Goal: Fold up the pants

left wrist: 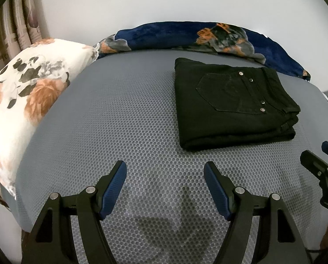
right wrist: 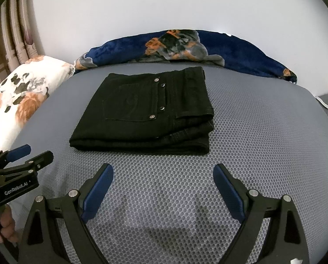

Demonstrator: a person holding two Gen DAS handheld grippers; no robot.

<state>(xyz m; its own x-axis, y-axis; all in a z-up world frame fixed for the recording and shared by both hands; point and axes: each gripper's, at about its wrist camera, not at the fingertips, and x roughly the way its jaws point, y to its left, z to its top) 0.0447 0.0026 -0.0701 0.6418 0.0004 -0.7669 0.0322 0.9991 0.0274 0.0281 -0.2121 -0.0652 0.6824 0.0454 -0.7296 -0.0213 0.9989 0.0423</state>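
Black denim pants point(right wrist: 142, 112) lie folded — a thick rectangle on the honeycomb-mesh bed point(right wrist: 262, 132). Both hand-held grippers — left point(left wrist: 165, 171), right point(right wrist: 163, 173) — gape wide, empty.

Black denim pants point(right wrist: 142, 112): folded into a flat, layered rectangle, back pocket with silver rivets uppermost; lay ahead of the open right gripper point(right wrist: 162, 189), untouched, slightly leftward.

Bed with grey honeycomb-textured mat point(right wrist: 251, 132). On it: 1 pair of black pants point(right wrist: 146, 114), folded, centre; floral pillow point(left wrist: 21, 92) at left edge; navy floral blanket point(right wrist: 229, 50) along far edge.
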